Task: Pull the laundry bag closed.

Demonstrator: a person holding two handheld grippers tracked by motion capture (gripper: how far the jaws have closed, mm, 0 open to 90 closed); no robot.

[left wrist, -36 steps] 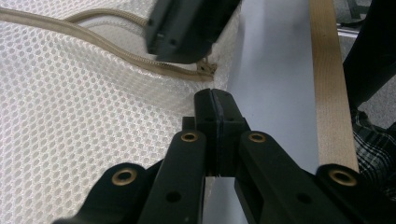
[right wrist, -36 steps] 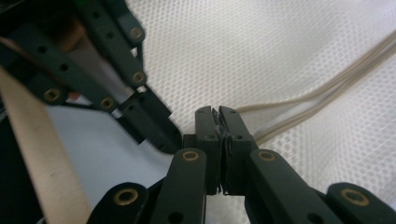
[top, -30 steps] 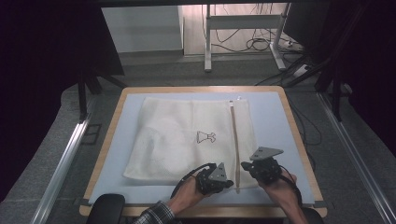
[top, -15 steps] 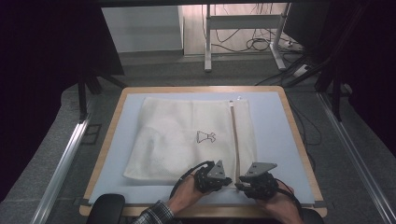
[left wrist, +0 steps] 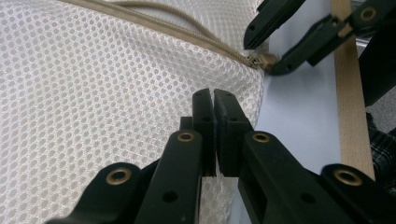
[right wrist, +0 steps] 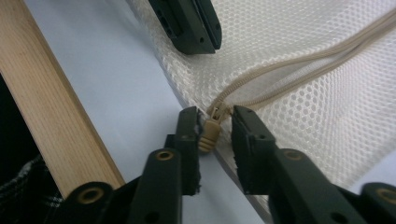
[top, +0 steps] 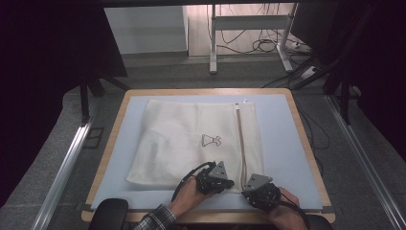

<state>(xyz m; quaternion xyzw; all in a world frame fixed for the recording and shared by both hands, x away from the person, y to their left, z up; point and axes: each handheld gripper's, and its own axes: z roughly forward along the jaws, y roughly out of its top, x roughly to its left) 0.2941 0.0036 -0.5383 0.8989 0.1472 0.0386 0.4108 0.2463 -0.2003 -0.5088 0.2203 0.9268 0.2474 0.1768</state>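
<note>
White, soft mesh laundry bag (top: 191, 143) lies flat on the pale blue mat (top: 282, 139), limp and likely to bunch, so the left gripper (left wrist: 215, 100) pinches its near edge with jaws pressed together while the right gripper (right wrist: 215, 126), jaws spread, brackets the small beige zipper pull (right wrist: 208, 133), the best hold.

A pale blue mat (top: 282, 139) covers the wood-edged desk (top: 117, 120); cables (top: 261, 45) lie on the floor beyond.

A lab or test room: a wood-edged table (top: 306, 139) with a pale blue mat (top: 280, 139) stands on grey carpet (top: 158, 74), dark curtains (top: 43, 62) at both sides, a metal desk frame (top: 249, 21) and loose cables (top: 268, 45) at top centre
</note>
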